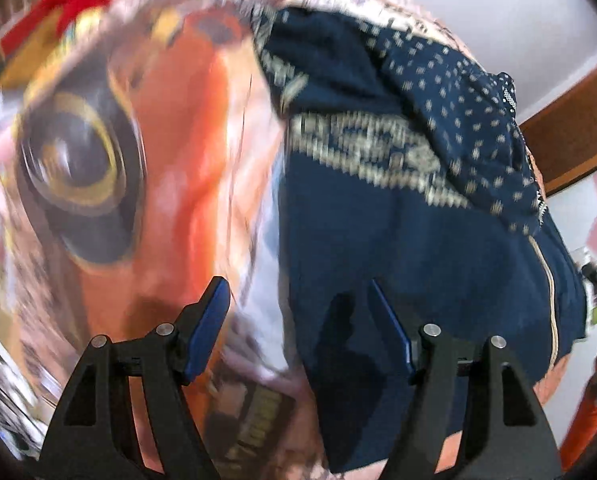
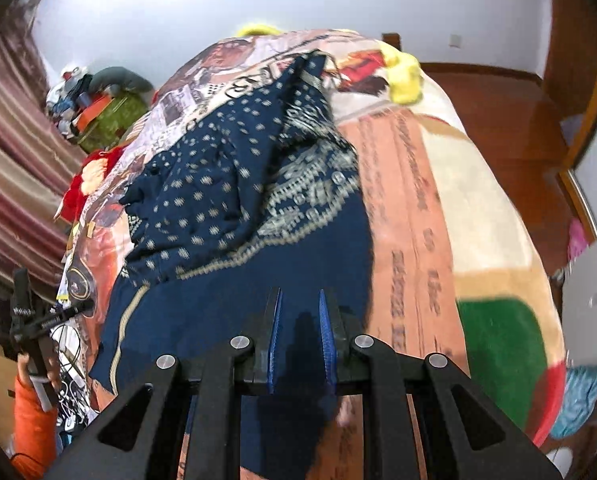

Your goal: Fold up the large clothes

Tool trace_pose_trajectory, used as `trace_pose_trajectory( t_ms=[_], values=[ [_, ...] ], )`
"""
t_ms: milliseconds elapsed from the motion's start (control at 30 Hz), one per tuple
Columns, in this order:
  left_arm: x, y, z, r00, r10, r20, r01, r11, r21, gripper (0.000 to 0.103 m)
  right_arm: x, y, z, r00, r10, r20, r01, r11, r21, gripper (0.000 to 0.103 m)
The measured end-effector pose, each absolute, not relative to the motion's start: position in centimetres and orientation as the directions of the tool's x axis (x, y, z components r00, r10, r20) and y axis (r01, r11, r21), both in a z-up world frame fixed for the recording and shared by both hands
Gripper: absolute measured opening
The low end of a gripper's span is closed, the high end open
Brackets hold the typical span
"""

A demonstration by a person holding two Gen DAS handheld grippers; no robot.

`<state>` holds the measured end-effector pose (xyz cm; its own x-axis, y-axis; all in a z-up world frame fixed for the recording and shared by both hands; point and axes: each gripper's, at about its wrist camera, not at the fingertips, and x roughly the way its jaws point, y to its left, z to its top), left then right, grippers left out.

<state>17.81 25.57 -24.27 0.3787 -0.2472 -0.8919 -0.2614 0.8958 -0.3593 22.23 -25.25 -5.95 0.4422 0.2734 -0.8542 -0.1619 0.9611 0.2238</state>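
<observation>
A navy garment [image 1: 418,220] with a pale dotted and banded pattern lies crumpled on a bed's printed orange blanket [image 1: 158,160]. My left gripper [image 1: 302,316] hangs open over the garment's left edge, with blanket and navy cloth below its blue pads and nothing pressed between them. In the right wrist view the same garment [image 2: 238,200] stretches away from me up the bed. My right gripper [image 2: 300,320] is shut on its near navy hem. Dark cloth fills the narrow gap between the pads and hangs below the jaws.
The blanket [image 2: 418,220] covers the whole bed. A yellow plush item [image 2: 406,76] and a red item [image 2: 86,184] lie near the far end. A striped curtain [image 2: 10,160] and a cluttered green box [image 2: 106,120] stand left. An orange sleeve [image 2: 30,432] shows lower left, wooden floor [image 2: 498,120] right.
</observation>
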Motion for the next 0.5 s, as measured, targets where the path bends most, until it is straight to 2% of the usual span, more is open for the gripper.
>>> trace_pose_trajectory(
  t_ms=[167, 433, 467, 500],
  values=[
    [16.4, 25.1, -26.8, 0.370, -0.413, -0.832, -0.312, 0.788, -0.530, 0.070, 20.5, -26.6, -6.8, 0.437, 0.304, -0.847, -0.110, 0.952, 0.285, 0.015],
    [16.7, 23.3, -27.4, 0.359, -0.449, -0.819, -0.281, 0.784, -0.553, 0.070, 19.0, -27.1, -7.4, 0.434, 0.325, -0.840, -0.076, 0.942, 0.326, 0.015],
    [16.8, 22.9, -27.1, 0.363, -0.454, -0.813, -0.263, 0.787, -0.558, 0.069, 18.9, -27.1, -7.4, 0.436, 0.325, -0.839, -0.075, 0.942, 0.326, 0.015],
    [16.9, 22.7, -26.9, 0.367, -0.453, -0.812, -0.252, 0.793, -0.555, 0.061, 18.8, -27.2, -7.4, 0.438, 0.326, -0.838, -0.072, 0.942, 0.329, 0.015]
  ],
)
